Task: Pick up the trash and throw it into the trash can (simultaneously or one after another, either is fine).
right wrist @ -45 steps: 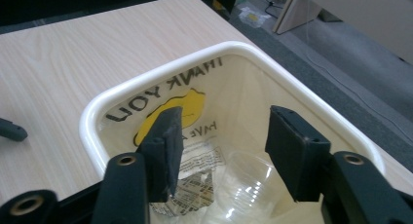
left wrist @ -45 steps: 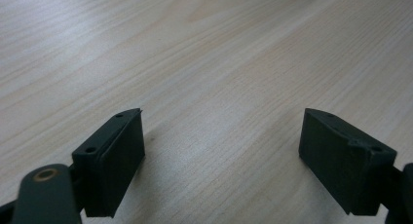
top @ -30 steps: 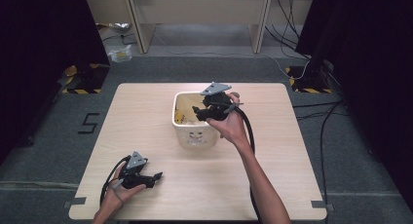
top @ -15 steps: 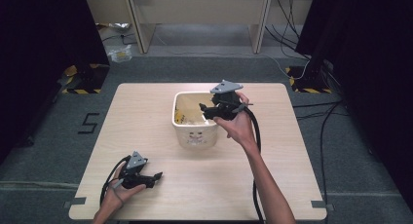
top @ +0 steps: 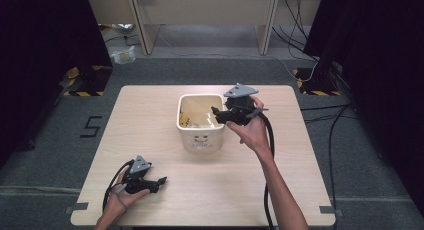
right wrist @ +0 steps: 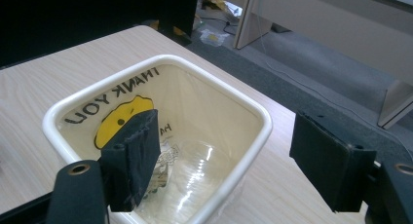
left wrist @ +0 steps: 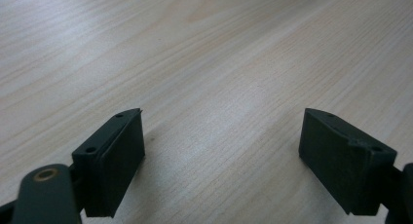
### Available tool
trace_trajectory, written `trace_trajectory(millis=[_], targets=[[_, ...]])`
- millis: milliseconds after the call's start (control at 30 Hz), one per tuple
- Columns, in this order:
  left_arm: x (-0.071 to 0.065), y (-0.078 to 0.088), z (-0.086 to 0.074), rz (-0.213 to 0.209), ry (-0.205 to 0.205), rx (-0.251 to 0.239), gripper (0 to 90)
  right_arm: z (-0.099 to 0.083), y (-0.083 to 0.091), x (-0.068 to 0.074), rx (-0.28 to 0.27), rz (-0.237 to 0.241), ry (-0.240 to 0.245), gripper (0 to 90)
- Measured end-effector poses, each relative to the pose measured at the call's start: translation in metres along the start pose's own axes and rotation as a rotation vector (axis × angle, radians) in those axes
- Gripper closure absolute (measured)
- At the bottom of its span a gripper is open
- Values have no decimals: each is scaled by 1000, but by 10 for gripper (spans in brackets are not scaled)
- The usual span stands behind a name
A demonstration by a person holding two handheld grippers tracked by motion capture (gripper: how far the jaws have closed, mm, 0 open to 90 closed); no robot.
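Two tools show over a pale wooden counter in the high view, one in each of the person's hands. At the near left corner, the left tool rests low on the wood, held by the left hand, with its cable looping beside the wrist. Its jaws stand spread wide with bare wood grain between them, as the left gripper view confirms; nothing is pinched. Farther right, near the middle of the counter, stands a white square-mouthed bin with a small smiling face printed on its near wall. Inside it lie yellowish wrappers or papers, too small to tell apart from above. The right gripper view looks down into the same bin: its inner wall carries a yellow smiley and the words THANK YOU seen in reverse, and a clear, glossy lining or film lies at the bottom. Right of the bin, the right tool hangs over the bin's right rim, held by the right hand, its tip pointing left toward the opening. Its jaws have just been opening and now stand spread apart, with nothing between them.
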State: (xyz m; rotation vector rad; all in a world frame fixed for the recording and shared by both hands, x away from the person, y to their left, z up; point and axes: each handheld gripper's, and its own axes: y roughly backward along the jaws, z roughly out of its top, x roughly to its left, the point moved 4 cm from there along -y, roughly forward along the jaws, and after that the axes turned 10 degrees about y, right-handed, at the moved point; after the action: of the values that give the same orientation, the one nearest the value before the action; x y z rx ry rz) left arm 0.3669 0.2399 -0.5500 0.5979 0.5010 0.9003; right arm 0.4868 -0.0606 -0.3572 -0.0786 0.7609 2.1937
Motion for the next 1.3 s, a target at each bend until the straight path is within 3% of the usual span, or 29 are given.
trace_trajectory(millis=[467,1300], targets=[[0,0,0,-1,0,3,158,-18,19,-14,11,-66,4,266],[0,0,0,-1,0,2,158,-54,44,-23,20,-105,-10,252]])
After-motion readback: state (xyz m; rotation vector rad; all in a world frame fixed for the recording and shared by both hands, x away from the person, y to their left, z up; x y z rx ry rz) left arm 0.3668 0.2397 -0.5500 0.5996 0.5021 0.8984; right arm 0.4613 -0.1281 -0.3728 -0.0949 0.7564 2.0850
